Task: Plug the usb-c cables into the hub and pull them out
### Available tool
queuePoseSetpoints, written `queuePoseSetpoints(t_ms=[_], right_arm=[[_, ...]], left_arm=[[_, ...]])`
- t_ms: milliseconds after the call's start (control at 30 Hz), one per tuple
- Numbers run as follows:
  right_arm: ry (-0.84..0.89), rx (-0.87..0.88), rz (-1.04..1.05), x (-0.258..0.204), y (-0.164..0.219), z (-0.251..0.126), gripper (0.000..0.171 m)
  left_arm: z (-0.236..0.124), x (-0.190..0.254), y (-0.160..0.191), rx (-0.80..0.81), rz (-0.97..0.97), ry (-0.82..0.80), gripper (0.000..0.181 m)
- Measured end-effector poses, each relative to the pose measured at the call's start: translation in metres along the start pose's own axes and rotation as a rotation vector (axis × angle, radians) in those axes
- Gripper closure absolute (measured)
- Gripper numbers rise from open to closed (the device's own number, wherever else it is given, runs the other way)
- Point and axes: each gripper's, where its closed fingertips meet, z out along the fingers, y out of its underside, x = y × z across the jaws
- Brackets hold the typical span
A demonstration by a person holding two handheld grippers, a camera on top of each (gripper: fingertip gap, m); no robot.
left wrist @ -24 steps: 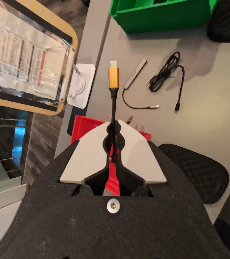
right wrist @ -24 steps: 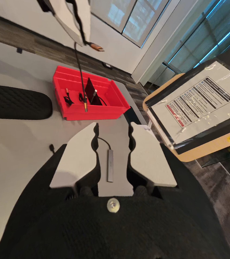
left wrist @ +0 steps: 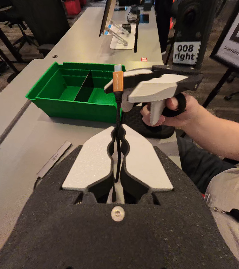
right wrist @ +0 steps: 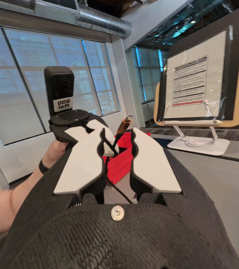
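The left tongs (left wrist: 117, 128) are squeezing together on a thin black cable (left wrist: 117, 145), and its shiny orange plug (left wrist: 117, 81) with a silver tip is sticking straight up past their tips. The right tongs (right wrist: 118, 131) are standing apart, holding nothing, with the orange plug poking up just beyond the gap between them. Farther off, the flat grey hub (left wrist: 54, 157) is lying on the counter (left wrist: 14, 145) left of the left tongs, near a green bin (left wrist: 72, 93).

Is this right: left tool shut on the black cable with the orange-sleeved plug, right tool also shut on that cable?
Not quite. The left tool is shut on the black cable with the orange-sleeved plug, but the right tool is open; the right wrist view shows a wide gap between its fingers, gripping nothing.
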Motion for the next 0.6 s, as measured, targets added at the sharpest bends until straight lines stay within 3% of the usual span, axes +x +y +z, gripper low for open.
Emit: queuePoseSetpoints(t_ms=[67,133,200,333,367,600], right_arm=[[0.030,-0.017,0.010,0.009,0.003,0.004,0.142],[-0.016,-0.043,0.036,0.009,0.007,0.007,0.159],[-0.042,-0.075,0.083,0.011,0.011,0.008,0.160],[-0.058,-0.088,0.037,0.014,0.013,0.005,0.160],[-0.042,-0.086,0.003,0.016,0.012,0.004,0.160],[0.068,-0.107,-0.334,0.014,0.019,0.012,0.159]], left_arm=[[0.002,-0.003,0.001,0.029,-0.028,0.018,0.178],[0.003,-0.002,0.001,0.060,-0.027,0.050,0.178],[0.004,-0.007,0.004,0.067,-0.008,0.025,0.177],[0.003,-0.015,0.025,-0.066,0.087,-0.043,0.140],[0.001,-0.018,0.025,-0.083,0.105,-0.069,0.138],[-0.023,-0.013,-0.032,0.060,-0.046,-0.053,0.143]])
